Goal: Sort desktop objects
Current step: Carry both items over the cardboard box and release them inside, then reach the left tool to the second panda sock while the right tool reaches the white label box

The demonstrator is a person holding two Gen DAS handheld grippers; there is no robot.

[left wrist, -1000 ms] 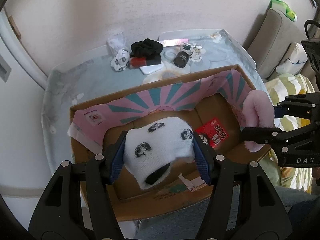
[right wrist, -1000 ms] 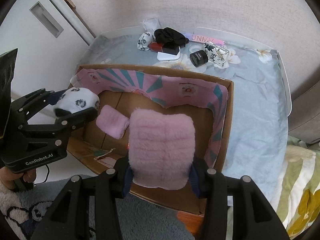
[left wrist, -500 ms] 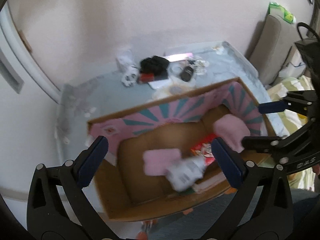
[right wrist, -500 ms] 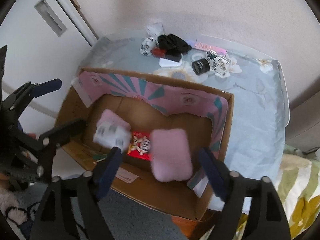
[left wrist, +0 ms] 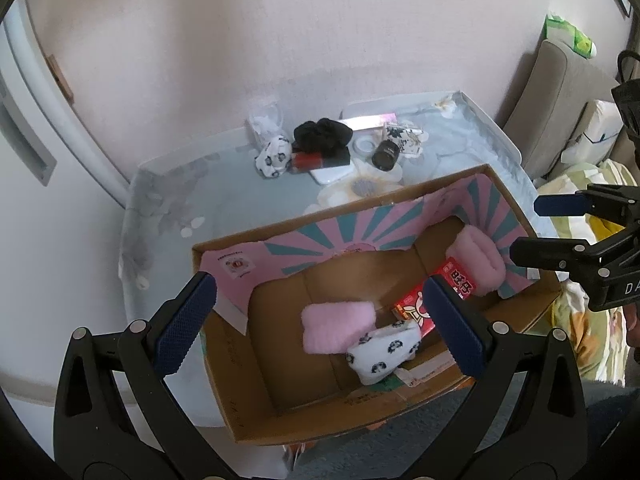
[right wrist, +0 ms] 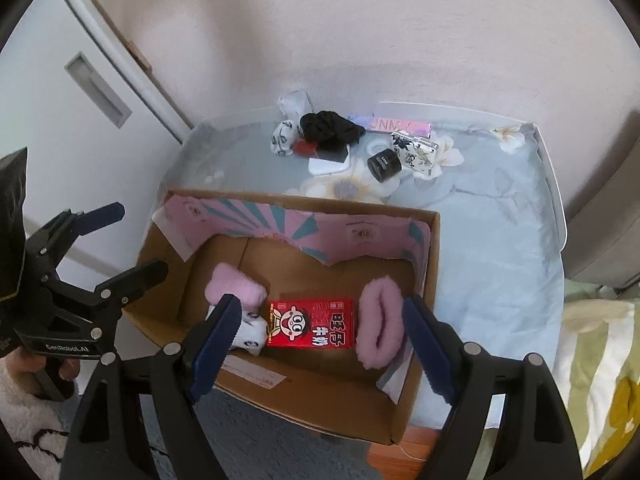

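A cardboard box (left wrist: 224, 344) (right wrist: 424, 320) with a pink and teal liner sits at the table's near edge. Inside lie a white panda-print sock (left wrist: 384, 350) (right wrist: 250, 334), a pink fluffy sock (left wrist: 338, 326) (right wrist: 236, 288), a second pink fluffy sock (left wrist: 480, 264) (right wrist: 378, 324) and a red drink carton (left wrist: 416, 306) (right wrist: 312, 324). My left gripper (left wrist: 320, 332) (right wrist: 132, 240) is open and empty above the box's left part. My right gripper (right wrist: 320, 348) (left wrist: 536, 228) is open and empty above the box's near right part.
At the table's back lie another panda-print sock (left wrist: 274, 156) (right wrist: 284, 138), a black cloth (left wrist: 322, 134) (right wrist: 330, 126), a red item on a white pad (left wrist: 332, 170), a black jar (left wrist: 386, 154) (right wrist: 384, 166), a floral case (right wrist: 416, 152) and a pink strip (right wrist: 394, 124). A sofa (left wrist: 560, 92) stands right.
Both grippers have opened. The white panda sock dropped from the left gripper and the pink fluffy sock dropped from the right gripper; both now lie in the box. Both grippers have risen.
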